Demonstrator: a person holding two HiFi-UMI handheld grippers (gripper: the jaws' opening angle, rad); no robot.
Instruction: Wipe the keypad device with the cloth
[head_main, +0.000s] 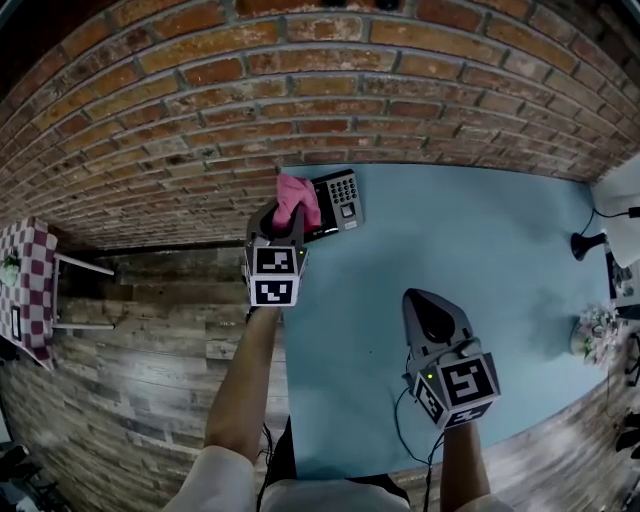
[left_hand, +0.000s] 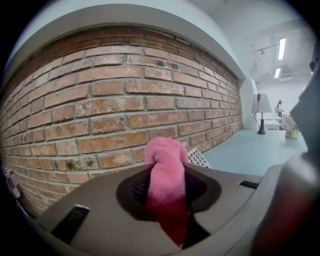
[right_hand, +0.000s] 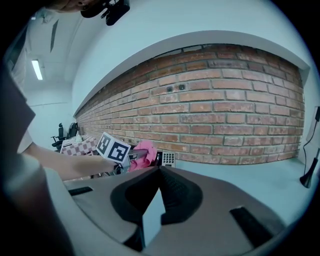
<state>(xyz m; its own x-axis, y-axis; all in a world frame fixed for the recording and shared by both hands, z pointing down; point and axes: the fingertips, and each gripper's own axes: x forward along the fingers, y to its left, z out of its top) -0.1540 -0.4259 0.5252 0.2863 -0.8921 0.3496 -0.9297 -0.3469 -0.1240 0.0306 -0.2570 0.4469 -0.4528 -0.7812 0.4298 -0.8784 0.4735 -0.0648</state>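
Observation:
The keypad device (head_main: 338, 199) lies at the far left end of the blue table (head_main: 470, 290), against the brick wall; it is black with a grey number pad. My left gripper (head_main: 288, 224) is shut on a pink cloth (head_main: 297, 199), whose bunched end rests over the device's left part. In the left gripper view the cloth (left_hand: 167, 170) sticks up between the jaws, and a corner of the keypad (left_hand: 198, 158) shows behind it. My right gripper (head_main: 426, 302) hovers over the table's near middle, shut and empty. From the right gripper view I see the cloth (right_hand: 143, 154) and keypad (right_hand: 168, 159) ahead.
A brick wall (head_main: 300, 90) runs behind the table. At the table's right end stand a black desk lamp (head_main: 585, 243) and a small pot of flowers (head_main: 596, 334). A checkered table (head_main: 30, 280) sits on the wooden floor to the left.

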